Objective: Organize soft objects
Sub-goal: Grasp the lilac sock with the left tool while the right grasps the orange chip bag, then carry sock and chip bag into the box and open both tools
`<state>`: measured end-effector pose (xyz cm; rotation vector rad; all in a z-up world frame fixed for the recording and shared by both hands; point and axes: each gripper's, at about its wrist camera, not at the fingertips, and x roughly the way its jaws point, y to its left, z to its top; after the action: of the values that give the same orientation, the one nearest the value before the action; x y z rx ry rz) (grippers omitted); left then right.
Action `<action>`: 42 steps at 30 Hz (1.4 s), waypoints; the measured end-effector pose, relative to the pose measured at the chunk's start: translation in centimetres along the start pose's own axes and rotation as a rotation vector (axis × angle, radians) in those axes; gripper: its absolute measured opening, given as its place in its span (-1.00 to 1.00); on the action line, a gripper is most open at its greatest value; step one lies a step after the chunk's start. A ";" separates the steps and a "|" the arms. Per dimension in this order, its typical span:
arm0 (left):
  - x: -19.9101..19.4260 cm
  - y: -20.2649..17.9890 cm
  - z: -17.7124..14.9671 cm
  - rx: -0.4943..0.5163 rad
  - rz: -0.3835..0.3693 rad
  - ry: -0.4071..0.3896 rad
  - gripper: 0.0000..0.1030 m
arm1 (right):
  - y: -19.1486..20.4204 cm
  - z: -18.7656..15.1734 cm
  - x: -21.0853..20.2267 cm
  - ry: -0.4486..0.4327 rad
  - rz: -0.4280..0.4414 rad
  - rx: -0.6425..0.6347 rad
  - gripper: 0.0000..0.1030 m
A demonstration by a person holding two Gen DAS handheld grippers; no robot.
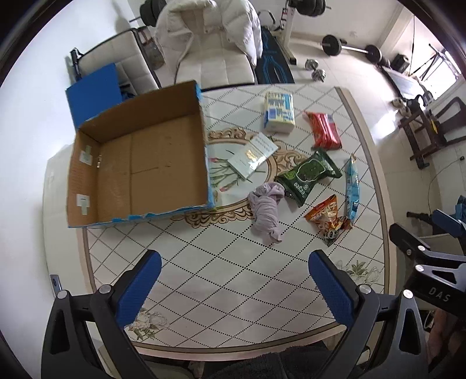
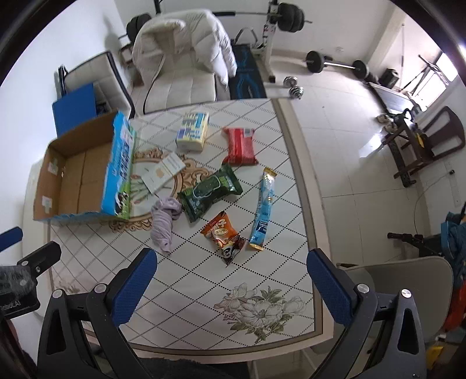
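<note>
Sorting not begun: left gripper [image 1: 234, 287] and right gripper [image 2: 231, 284] hover spread, empty. Box [image 1: 139, 163] stands empty at left. Next, likely pinch the near cloth [image 1: 266, 208].

The counter [image 1: 221, 262] is glossy, smooth and patterned. At ten o'clock the box [image 1: 139, 163] is matt brown cardboard. Toward one o'clock, the lilac cloth [image 1: 266, 208] looks soft and crumpled, beside shiny plastic snack packets [image 2: 209, 191]. The jaws carry textured blue pads [image 1: 139, 288].

white coat [image 1: 209, 26] on chair [image 1: 215, 65] | barbell [image 1: 351, 48] | dumbbell [image 1: 314, 68] on floor
</note>
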<state>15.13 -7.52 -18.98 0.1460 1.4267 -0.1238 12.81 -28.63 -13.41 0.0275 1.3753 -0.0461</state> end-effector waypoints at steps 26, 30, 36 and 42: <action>24.0 -5.8 6.6 0.094 0.097 0.413 -0.20 | -5.4 0.1 22.3 0.401 0.157 0.171 -0.21; 23.7 -5.6 5.7 0.070 0.098 0.394 -0.36 | -5.6 -0.2 21.8 0.392 0.179 0.186 -0.30; 18.4 -4.8 3.5 0.021 0.049 0.302 -0.36 | -5.0 -0.2 17.4 0.360 0.219 0.168 -0.33; 8.7 -0.7 1.9 -0.102 -0.038 0.161 -0.36 | -3.2 1.0 12.3 0.284 0.289 0.114 -0.34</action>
<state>18.06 -8.53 -27.40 0.0459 1.5937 -0.0710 16.03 -32.06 -25.23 0.3384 1.6385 0.1258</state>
